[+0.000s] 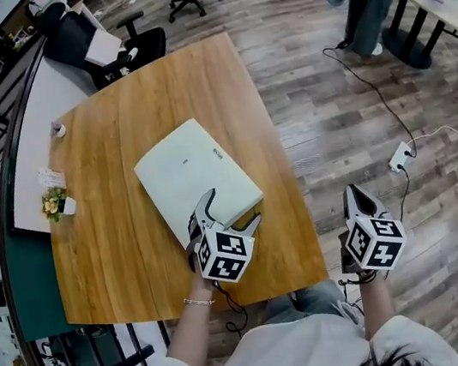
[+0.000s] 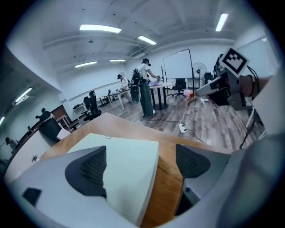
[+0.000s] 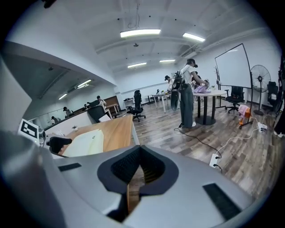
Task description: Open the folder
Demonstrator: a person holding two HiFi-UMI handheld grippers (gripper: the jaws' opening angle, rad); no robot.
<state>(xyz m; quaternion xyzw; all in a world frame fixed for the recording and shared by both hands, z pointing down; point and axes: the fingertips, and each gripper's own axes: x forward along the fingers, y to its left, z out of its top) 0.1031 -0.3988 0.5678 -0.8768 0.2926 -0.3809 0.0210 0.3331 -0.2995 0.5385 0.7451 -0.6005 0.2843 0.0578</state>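
Note:
A pale green folder [image 1: 196, 178] lies shut and flat on the wooden table [image 1: 108, 241], turned at an angle. My left gripper [image 1: 232, 212] is open at the folder's near right corner, one jaw over the cover and the other beside its edge. In the left gripper view the folder [image 2: 127, 164] fills the gap between the fingers [image 2: 87, 171]. My right gripper [image 1: 355, 197] hangs shut off the table's right side, over the floor, holding nothing. The right gripper view shows the folder [image 3: 87, 143] far to the left.
A small flower pot [image 1: 55, 202] and a card [image 1: 51, 178] stand near the table's left edge. A power strip [image 1: 400, 157] with cables lies on the wood floor at right. Office chairs [image 1: 129, 51] stand beyond the table's far end. People work at desks far off.

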